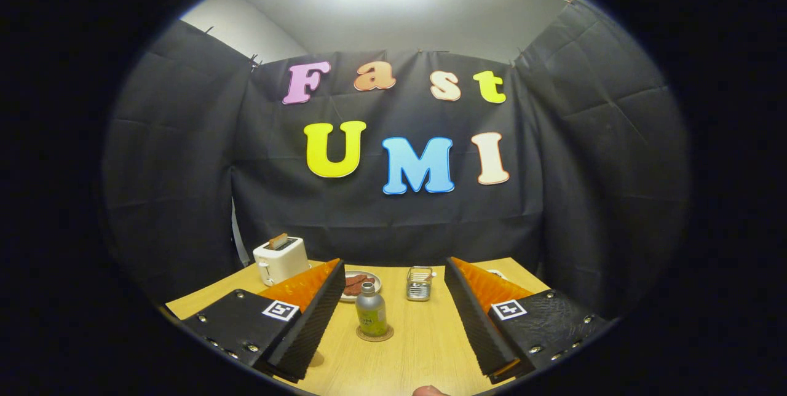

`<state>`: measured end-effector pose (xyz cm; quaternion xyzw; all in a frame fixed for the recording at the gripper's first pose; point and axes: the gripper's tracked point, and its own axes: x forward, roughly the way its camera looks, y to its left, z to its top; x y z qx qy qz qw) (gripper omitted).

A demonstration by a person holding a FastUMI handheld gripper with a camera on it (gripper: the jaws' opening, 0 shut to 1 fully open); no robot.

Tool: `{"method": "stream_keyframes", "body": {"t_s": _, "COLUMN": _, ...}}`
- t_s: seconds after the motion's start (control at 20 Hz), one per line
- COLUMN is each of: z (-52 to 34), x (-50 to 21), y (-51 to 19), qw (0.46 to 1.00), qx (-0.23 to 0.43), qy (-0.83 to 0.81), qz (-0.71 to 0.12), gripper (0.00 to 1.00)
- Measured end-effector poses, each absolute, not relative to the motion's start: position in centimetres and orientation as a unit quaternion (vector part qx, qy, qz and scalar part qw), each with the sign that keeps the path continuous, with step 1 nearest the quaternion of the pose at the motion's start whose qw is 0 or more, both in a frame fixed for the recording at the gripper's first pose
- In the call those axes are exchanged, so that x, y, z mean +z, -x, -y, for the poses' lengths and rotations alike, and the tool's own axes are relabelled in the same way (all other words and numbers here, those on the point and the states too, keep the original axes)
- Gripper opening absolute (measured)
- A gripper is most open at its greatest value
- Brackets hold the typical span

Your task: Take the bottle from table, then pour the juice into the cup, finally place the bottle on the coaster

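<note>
Wooden table (424, 347) fills the lower centre of the frame; we see the bottle (371, 310) upright on its coaster (375, 334), between our gripper's (393, 310) wide-spread fingers, which touch nothing.

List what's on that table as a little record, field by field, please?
bottle: upright, standing on the coaster, between the open fingers, untouched
gripper: open, holding nothing
cup: metal-looking, beyond the bottle
plate: behind the bottle, holding dark food
toaster: white, far corner, a slice sticking up
table: light wood
</note>
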<state>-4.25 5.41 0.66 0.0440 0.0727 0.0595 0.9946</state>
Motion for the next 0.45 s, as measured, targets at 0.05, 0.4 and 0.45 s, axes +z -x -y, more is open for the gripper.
{"method": "stream_keyframes", "body": {"t_s": 0.05, "z": -5.0, "x": 1.1, "y": 4.5, "qw": 0.995, "qx": 0.053, "qy": -0.045, "qz": -0.065, "gripper": 0.98}}
{"method": "stream_keyframes", "body": {"t_s": 0.4, "z": -3.6, "x": 2.5, "y": 4.0, "qw": 0.996, "qx": 0.042, "qy": -0.061, "qz": -0.041, "gripper": 0.98}}
{"method": "stream_keyframes", "body": {"t_s": 0.45, "z": -3.6, "x": 2.8, "y": 3.8, "qw": 0.996, "qx": 0.042, "qy": -0.061, "qz": -0.038, "gripper": 0.98}}
